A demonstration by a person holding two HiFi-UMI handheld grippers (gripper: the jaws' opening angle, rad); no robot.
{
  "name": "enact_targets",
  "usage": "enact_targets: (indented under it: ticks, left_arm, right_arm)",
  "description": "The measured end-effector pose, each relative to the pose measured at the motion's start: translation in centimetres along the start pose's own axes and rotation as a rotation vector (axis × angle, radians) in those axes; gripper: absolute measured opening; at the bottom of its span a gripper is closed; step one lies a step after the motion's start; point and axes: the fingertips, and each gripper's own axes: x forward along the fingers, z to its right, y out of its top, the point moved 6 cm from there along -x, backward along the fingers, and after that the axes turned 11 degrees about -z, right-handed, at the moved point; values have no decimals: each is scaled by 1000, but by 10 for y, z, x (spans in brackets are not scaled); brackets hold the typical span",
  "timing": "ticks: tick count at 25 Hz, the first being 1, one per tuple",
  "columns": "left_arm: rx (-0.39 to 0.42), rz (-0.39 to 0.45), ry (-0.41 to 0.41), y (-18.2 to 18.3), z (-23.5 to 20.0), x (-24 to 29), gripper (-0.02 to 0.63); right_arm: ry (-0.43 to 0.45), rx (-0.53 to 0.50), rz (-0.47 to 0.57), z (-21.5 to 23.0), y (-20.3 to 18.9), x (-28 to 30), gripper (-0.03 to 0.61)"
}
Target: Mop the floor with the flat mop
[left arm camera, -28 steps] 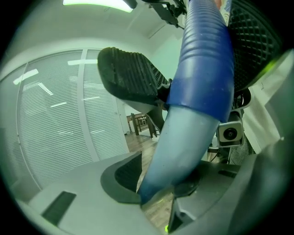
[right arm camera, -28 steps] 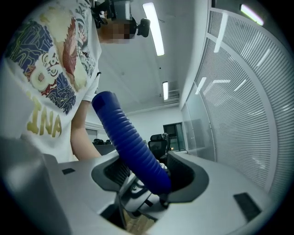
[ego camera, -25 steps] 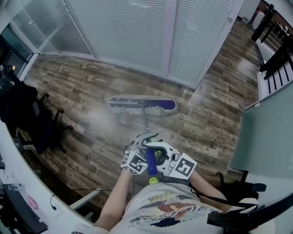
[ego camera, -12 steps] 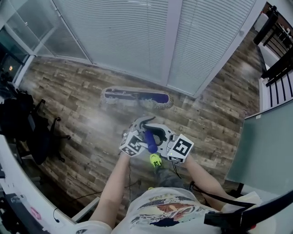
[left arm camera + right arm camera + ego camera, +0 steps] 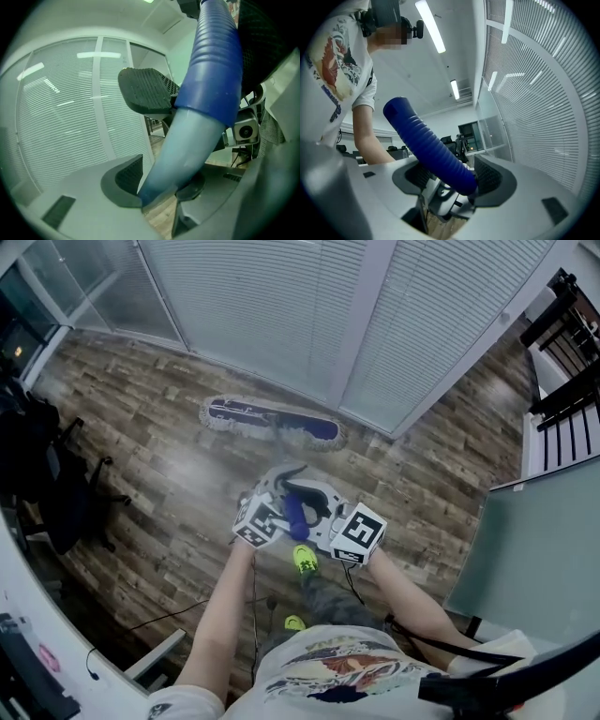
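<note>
In the head view the flat mop's purple and white head (image 5: 272, 420) lies on the wood floor (image 5: 159, 484) close to the blinds. Its pale pole rises to a blue ribbed grip (image 5: 295, 517) in front of my body. My left gripper (image 5: 258, 518) and right gripper (image 5: 349, 531) face each other across that handle. The left gripper (image 5: 159, 187) is shut on the pale blue pole (image 5: 187, 140) just below the grip. The right gripper (image 5: 452, 180) has the blue ribbed grip (image 5: 431, 143) between its pads, which bear on it; its jaws have just been opening slightly.
White blinds and glass panels (image 5: 281, 306) run along the far wall. A black chair with dark bags (image 5: 47, 474) stands at left, and a white desk (image 5: 37, 634) with a floor cable (image 5: 178, 615) at lower left. A grey-green partition (image 5: 534, 549) and dark furniture (image 5: 562, 381) stand at right.
The mop head has slid away from me toward the blinds and a little left. Both grippers moved forward with the handle, and a yellow-green shoe now shows below them.
</note>
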Motion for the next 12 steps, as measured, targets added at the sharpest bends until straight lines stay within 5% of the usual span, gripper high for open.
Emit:
enact_targets:
  ticks: [6,12]
  left_arm:
    - [-48,22,36,-11,94,-80,110]
    - [-79,23,40,-21,232,-174,112]
  right_arm:
    - [64,-24,-43,-121,-17,-6,255]
    - [102,-33,-38,-281,-47,-34,258]
